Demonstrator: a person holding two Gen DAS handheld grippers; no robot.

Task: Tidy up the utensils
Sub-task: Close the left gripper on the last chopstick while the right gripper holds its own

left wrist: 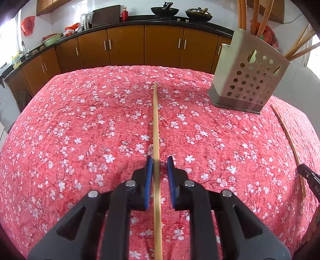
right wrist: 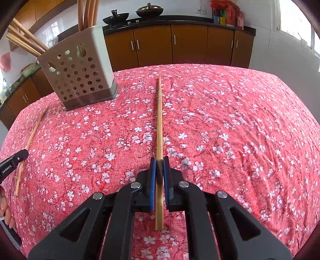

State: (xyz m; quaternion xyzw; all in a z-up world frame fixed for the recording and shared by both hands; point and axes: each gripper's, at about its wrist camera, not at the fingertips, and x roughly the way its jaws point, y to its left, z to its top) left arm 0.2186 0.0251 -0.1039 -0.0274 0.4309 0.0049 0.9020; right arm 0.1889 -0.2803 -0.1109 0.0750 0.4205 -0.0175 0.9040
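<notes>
A bamboo chopstick (left wrist: 155, 120) runs straight away from me over the red flowered tablecloth (left wrist: 80, 130) and passes between my left gripper's (left wrist: 159, 160) blue pads (left wrist: 149, 170). A gap shows beside the right pad, so the jaws stand open around it. My right gripper (right wrist: 159, 160) is shut on a second chopstick (right wrist: 159, 112), both pads pressed against it. Each view shows the other gripper at its edge: the right gripper (left wrist: 303, 170) and the left gripper (right wrist: 23, 155). The grey perforated utensil holder (left wrist: 250, 80) (right wrist: 80, 74) stands between them at the back, with wooden utensils and chopsticks in it.
The cloth-covered table's far edge (right wrist: 190, 66) faces brown cabinets (left wrist: 128, 46) under a black counter with two woks (left wrist: 165, 11). A person's hand (right wrist: 6, 210) shows at the left edge of the right wrist view.
</notes>
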